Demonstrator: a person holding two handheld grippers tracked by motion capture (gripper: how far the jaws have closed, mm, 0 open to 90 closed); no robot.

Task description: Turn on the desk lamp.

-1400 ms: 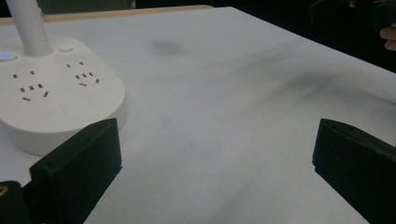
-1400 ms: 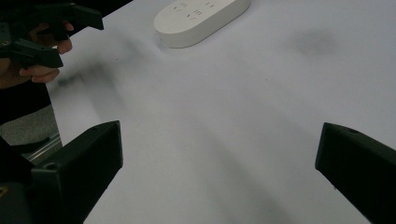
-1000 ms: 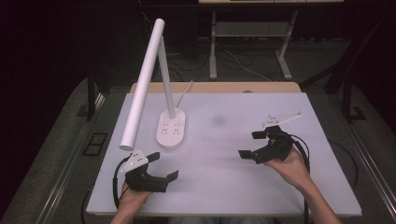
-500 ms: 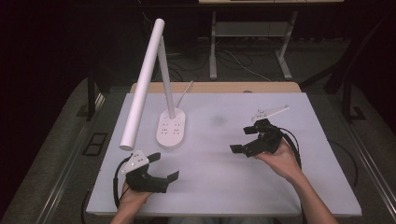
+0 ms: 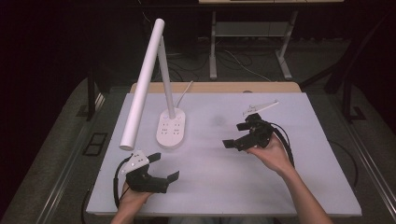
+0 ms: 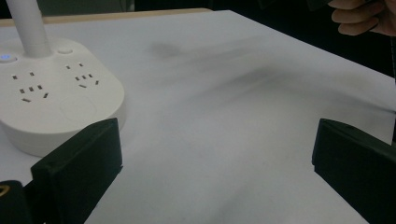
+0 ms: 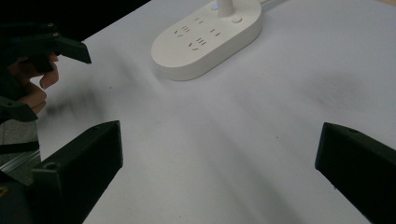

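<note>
I'm holding both tools spread, pinching nothing: left tool hovering near the lamp base, right tool over the worktop.

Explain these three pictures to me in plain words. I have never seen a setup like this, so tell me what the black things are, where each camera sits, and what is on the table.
No robot here: a person sits at a white table and holds a hand-held gripper in each hand. The left gripper is near the front edge; the right gripper is out over the middle. Each is a black tool with two jaws, and both sets stand wide open, holding nothing.

The high view looks down from above the person. The other two pictures come from small cameras riding on the grippers, so the black blocks at their bottom corners are each gripper's own jaws.

On the table stands a white desk lamp whose oval base has power sockets built in. Its cord runs off the back.
</note>
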